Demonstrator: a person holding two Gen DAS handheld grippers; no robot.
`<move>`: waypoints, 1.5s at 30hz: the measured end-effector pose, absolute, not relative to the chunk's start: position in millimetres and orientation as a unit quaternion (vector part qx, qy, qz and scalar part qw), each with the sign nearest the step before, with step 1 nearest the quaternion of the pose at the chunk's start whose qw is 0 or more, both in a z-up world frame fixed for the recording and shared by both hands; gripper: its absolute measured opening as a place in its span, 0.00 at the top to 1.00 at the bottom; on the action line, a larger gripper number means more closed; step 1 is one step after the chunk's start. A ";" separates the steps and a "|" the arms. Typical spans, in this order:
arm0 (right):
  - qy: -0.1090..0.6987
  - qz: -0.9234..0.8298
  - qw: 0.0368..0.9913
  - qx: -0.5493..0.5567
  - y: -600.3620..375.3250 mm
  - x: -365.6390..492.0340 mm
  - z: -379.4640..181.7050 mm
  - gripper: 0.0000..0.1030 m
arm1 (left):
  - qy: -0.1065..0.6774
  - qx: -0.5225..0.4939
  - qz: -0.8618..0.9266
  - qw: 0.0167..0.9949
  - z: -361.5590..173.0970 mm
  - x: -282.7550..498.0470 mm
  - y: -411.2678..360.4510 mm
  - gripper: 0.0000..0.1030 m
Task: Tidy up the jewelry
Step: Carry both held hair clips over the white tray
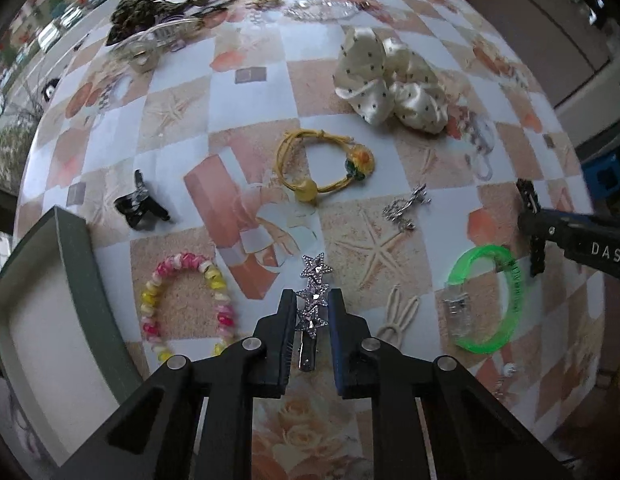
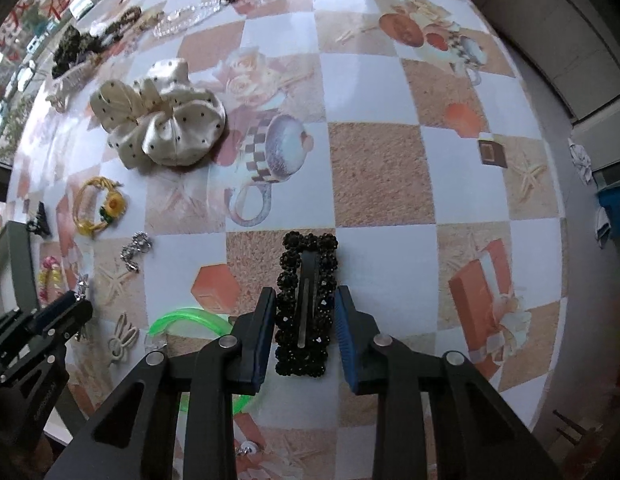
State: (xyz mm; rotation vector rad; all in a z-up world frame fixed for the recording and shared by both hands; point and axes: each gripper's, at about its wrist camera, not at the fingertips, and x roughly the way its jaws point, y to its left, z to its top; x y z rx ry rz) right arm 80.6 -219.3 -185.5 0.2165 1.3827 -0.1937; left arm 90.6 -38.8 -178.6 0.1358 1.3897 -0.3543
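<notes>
Left tongs (image 1: 311,300), nearest the lens: narrowed around the star clip (image 1: 313,300), pads at or almost on its edges; firm contact cannot be told. Right tongs (image 2: 306,300): straddling the black clip (image 2: 307,300), a sliver of gap on the right side, so not clamped.

Bench (image 1: 250,120), patterned cloth: carries all items, spread well apart.
Tray (image 1: 74,264), grey-rimmed, at the left edge: the likely destination, by judgement.
Scrunchie (image 1: 389,80), cream, dotted: far side.
Green bangle (image 1: 489,300): just beside the right tongs.
Bead bracelet (image 1: 186,300), pink and yellow: beside the tray.
Yellow tie (image 1: 323,164): mid-bench.
Star clip: bench, near edge.
Black clip: bench, right of the bangle.

Handling note: both clips are thin and flat. Squeeze across the width until the pads bite, then lift straight up, since a slanted pull would likely tip a clip out.
</notes>
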 end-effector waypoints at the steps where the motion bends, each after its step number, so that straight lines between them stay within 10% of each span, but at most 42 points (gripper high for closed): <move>1: 0.634 -0.087 0.762 0.101 -221.0 78.9 -180.8 0.69 | 0.635 0.049 -0.163 0.753 -173.7 89.9 -36.7 0.81; 19: 0.619 0.033 0.777 0.111 -136.5 38.5 -115.3 0.69 | 0.601 -0.052 -0.102 0.791 -100.2 16.9 70.4 0.81; 45: 0.695 0.210 0.687 -0.003 104.4 14.1 -173.3 0.69 | 0.648 -0.095 0.062 0.753 -170.6 -66.5 226.5 0.81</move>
